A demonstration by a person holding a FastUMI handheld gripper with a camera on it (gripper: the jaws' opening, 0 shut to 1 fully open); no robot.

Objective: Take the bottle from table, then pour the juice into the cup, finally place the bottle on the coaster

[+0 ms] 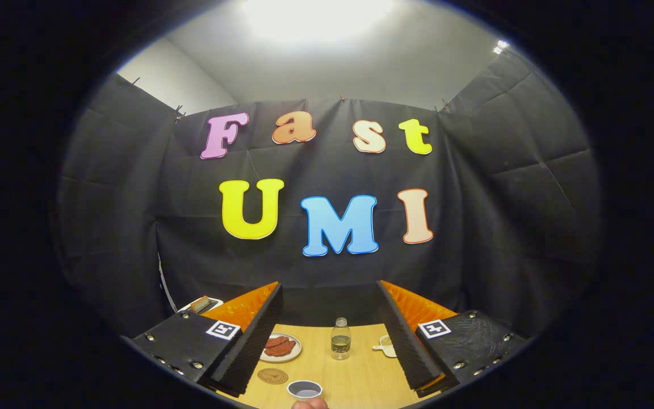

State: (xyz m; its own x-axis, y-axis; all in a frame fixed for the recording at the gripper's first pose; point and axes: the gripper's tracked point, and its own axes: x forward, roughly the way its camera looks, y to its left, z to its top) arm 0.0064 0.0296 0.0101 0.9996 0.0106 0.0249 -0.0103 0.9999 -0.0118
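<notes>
A small clear bottle point(340, 339) with a little greenish juice stands upright on the wooden table point(361, 375), beyond my fingers and roughly midway between them. My gripper point(330, 326) is open and held well above the table, with nothing between its fingers. Nearer to me sits a small cup point(305, 389), its inside dark. A round brown coaster point(272, 376) lies flat on the table to the left of the cup, close to the left finger point(247, 341).
A plate with reddish food point(280, 346) lies left of the bottle. A small white dish point(385, 344) peeks out beside the right finger. A white tray point(202, 305) sits at the far left. Part of a fingertip point(310, 404) of a person shows just below the cup.
</notes>
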